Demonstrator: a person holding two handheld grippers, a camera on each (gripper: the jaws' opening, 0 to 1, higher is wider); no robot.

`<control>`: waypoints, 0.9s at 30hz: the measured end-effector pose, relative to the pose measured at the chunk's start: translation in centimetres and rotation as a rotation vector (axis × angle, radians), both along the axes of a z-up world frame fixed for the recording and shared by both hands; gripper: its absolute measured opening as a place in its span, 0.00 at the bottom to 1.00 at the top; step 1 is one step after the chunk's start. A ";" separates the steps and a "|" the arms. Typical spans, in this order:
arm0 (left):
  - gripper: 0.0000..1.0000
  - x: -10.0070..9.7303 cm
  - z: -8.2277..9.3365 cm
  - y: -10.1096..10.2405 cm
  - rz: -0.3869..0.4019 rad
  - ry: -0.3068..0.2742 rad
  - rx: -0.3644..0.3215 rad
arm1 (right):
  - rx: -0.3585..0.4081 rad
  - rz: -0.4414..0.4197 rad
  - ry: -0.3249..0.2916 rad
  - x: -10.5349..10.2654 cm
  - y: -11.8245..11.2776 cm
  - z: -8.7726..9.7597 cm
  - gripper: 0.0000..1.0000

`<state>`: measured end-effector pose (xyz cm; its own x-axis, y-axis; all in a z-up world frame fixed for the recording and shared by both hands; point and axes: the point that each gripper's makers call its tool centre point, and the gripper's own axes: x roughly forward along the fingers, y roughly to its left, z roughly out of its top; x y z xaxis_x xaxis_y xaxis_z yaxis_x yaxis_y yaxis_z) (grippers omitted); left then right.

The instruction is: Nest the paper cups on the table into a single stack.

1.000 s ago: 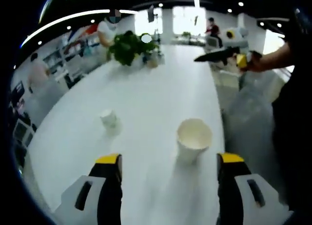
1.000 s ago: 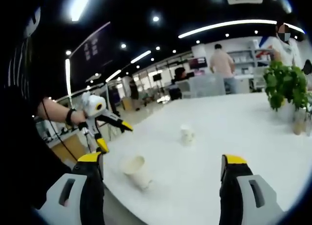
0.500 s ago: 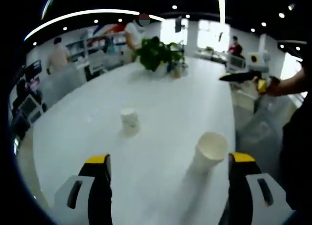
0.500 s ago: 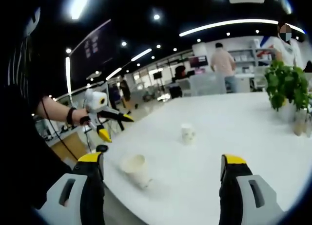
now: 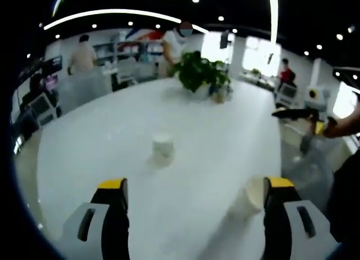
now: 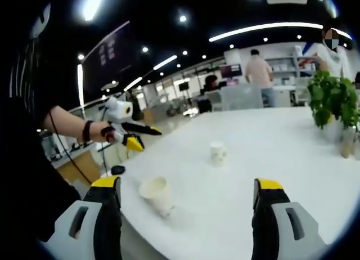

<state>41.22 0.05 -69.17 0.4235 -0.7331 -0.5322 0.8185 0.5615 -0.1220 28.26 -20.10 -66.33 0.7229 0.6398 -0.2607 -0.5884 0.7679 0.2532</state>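
Two paper cups are standing apart, unnested: the left gripper point(image 5: 191, 187), jaws spread and empty, is swinging from the near cup point(image 5: 250, 195) toward the far cup point(image 5: 162, 148); the right gripper point(image 6: 185, 187) is idling open.

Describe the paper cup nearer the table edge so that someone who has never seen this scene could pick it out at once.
Start from the long white table with the potted plant at its far end. Two paper cups stand on it; the nearer cup stands close to the table's edge. Unlike the farther cup, it is mouth-up, with its open rim showing.
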 end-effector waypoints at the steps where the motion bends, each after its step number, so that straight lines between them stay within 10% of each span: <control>1: 0.99 0.3 -0.1 -0.2 0.004 -0.004 0.001 | 0.001 0.003 0.001 0.0 0.0 -0.1 0.96; 27: 0.99 8.5 -4.1 -6.3 0.071 -0.031 0.095 | 0.070 -0.007 0.023 0.6 -0.7 -2.9 0.93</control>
<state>49.74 -6.22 -73.31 0.4897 -0.6479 -0.5834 0.7790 0.6257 -0.0410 28.89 -20.81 -69.18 0.7214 0.6523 -0.2324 -0.5767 0.7518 0.3197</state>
